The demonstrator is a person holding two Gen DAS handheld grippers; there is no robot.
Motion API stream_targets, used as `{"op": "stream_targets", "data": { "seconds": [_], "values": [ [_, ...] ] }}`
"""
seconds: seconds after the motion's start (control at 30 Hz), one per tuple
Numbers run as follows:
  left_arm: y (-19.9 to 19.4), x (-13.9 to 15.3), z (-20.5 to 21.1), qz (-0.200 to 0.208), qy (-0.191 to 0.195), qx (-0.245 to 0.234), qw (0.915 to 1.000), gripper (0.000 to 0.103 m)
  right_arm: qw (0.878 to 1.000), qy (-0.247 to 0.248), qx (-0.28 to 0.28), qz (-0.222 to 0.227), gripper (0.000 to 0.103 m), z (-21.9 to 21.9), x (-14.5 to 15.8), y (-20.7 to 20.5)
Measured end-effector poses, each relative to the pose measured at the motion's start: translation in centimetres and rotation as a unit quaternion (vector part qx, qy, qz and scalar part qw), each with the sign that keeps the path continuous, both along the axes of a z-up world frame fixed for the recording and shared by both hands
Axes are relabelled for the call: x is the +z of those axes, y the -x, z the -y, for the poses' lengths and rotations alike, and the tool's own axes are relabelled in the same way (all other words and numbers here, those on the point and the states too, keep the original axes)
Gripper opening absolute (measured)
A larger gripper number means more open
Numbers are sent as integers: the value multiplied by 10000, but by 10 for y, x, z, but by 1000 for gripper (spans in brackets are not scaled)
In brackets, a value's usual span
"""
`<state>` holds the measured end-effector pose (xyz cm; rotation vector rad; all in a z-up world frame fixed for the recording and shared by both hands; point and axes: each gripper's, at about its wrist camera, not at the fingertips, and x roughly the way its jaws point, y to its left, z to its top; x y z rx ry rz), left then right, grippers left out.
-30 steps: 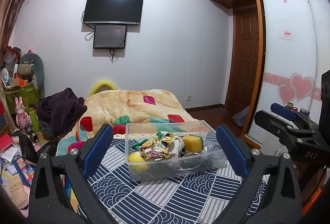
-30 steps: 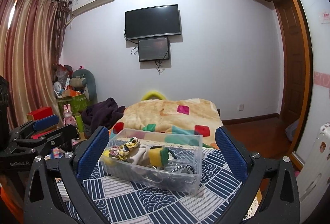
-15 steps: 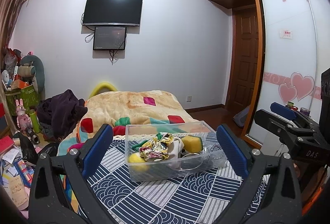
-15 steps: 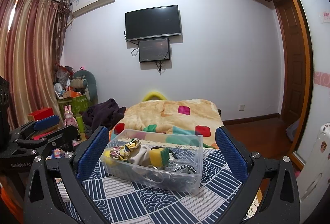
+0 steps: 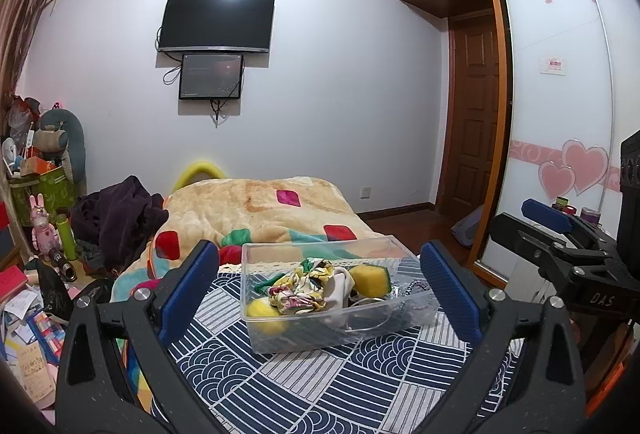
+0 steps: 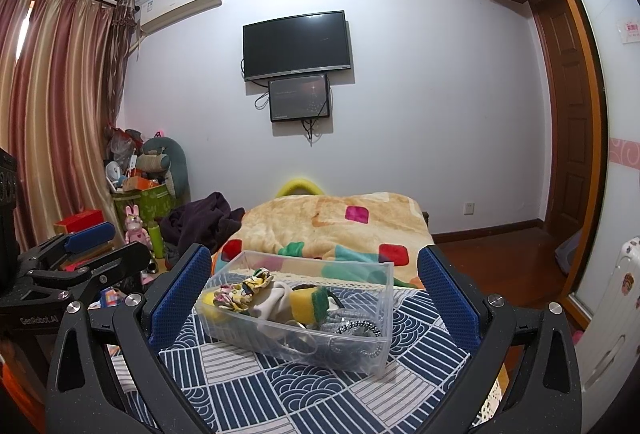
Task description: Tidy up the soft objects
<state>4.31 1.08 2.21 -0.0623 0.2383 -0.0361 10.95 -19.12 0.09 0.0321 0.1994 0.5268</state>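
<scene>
A clear plastic box sits on a bed with a blue and white patterned cover; inside the box lie soft things all mixed up; a flowery cloth is bunched in the middle, a yellow sponge with a green side sits beside it, and a yellow ball rests at the near left corner; some bracelets lie at the other end of the box.

The left gripper hangs in the air in front of the box; its jaws are wide open and hold nothing; the box shows between the two blue pads. The right gripper is the same; its jaws are spread wide with nothing in them, and the box lies between them too; neither gripper touches the box.

Behind the box is a fluffy orange blanket with coloured squares; a dark TV hangs on the far wall.
</scene>
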Motion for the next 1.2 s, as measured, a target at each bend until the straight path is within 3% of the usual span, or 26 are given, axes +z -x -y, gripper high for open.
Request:
{"op": "stream_targets", "data": {
  "seconds": [0.53, 1.2],
  "values": [
    [-2, 0, -3, -59, 151, -62, 9998, 103, 10000, -4, 9, -5, 103, 0, 2, 1],
    [0, -3, 5, -22, -18, -100, 9999, 103, 10000, 8, 12, -28, 103, 1, 2, 0]
  ]
}}
